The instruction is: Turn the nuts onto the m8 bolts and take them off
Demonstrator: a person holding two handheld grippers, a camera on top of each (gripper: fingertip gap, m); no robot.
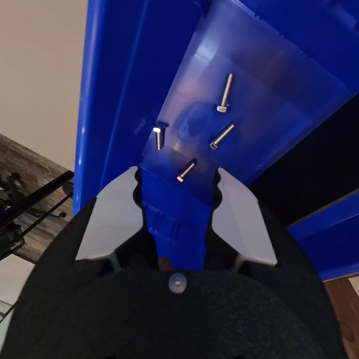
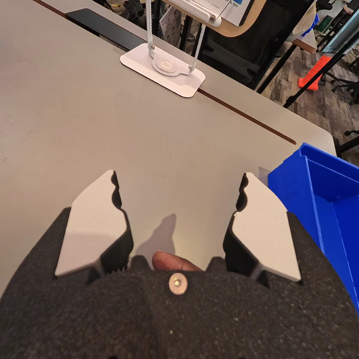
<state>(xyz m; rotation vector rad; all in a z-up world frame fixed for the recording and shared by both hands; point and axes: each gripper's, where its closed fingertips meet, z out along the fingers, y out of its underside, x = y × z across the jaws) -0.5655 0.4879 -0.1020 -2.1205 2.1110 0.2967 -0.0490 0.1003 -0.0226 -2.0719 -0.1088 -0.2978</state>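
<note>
Left gripper (image 1: 176, 171) wide, poised over blue bin (image 1: 120, 97); four bolts (image 1: 186, 171) just ahead (loose). Right gripper (image 2: 179, 174) wide, empty.

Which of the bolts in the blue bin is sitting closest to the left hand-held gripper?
The short bolt lowest in the left wrist view, lying just beyond the left hand-held gripper. The other three bolts lie deeper in the blue bin.
</note>
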